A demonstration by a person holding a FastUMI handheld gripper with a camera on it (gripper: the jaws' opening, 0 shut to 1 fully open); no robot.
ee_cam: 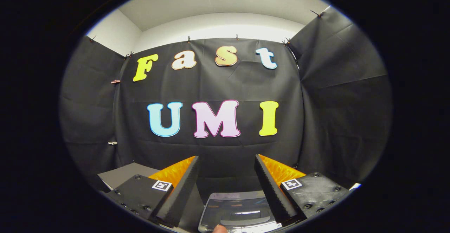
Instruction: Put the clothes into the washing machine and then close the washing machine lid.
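Booth is walled by black cloth (225,85) at the back and both sides, and the air ahead of the gripper is open up to the back wall. Washing machine (236,210) sits low, between and just below the fingers, with its glossy lid down and its near edge closest to the camera. A fingertip (219,229) shows at that near edge. A grey flat surface (121,175) lies beyond the left finger. Gripper (226,176) is spread wide, fingers apart, gripping nothing and touching nothing.
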